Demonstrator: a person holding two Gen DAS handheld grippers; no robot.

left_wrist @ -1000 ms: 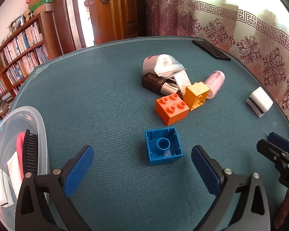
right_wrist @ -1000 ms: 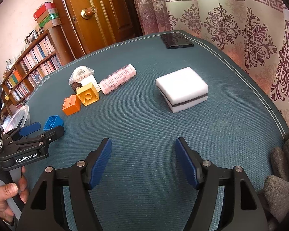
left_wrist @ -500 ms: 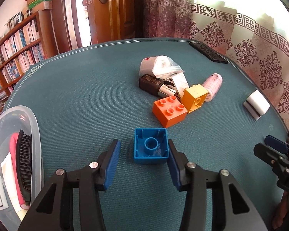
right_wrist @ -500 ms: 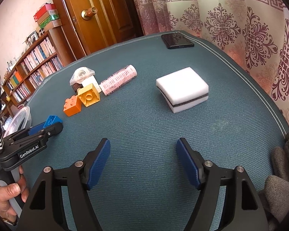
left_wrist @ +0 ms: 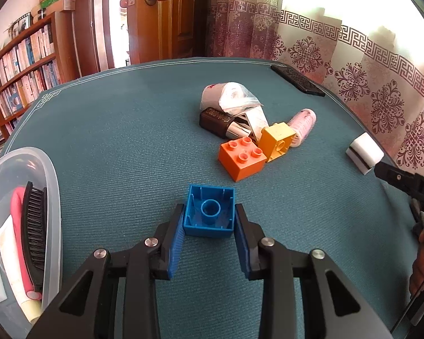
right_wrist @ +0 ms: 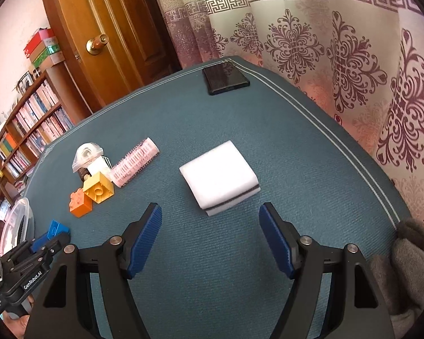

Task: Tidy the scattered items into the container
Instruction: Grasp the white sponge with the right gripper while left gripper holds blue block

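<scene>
My left gripper (left_wrist: 209,220) is shut on a blue brick (left_wrist: 209,210) lying upside down on the teal table (left_wrist: 113,130); its pads press both sides. Beyond it lie an orange brick (left_wrist: 241,158), a yellow brick (left_wrist: 277,140), a pink hair roller (left_wrist: 302,126), a dark tube (left_wrist: 220,123) and a plastic-wrapped bundle (left_wrist: 229,97). The clear container (left_wrist: 52,186) at the left holds a black comb and a pink item. My right gripper (right_wrist: 210,226) stands open just short of a white sponge (right_wrist: 220,176), nothing between its fingers.
A black phone (right_wrist: 225,76) lies at the table's far edge by the patterned curtain (right_wrist: 339,56). A bookshelf (left_wrist: 17,65) and a wooden door (left_wrist: 161,14) stand behind. A grey cloth (right_wrist: 407,257) sits at the near right edge. A hand holds the left gripper's handle (right_wrist: 19,285).
My left gripper moved forward over the blue brick and closed on it. My right gripper moved closer to the white sponge, still open.
</scene>
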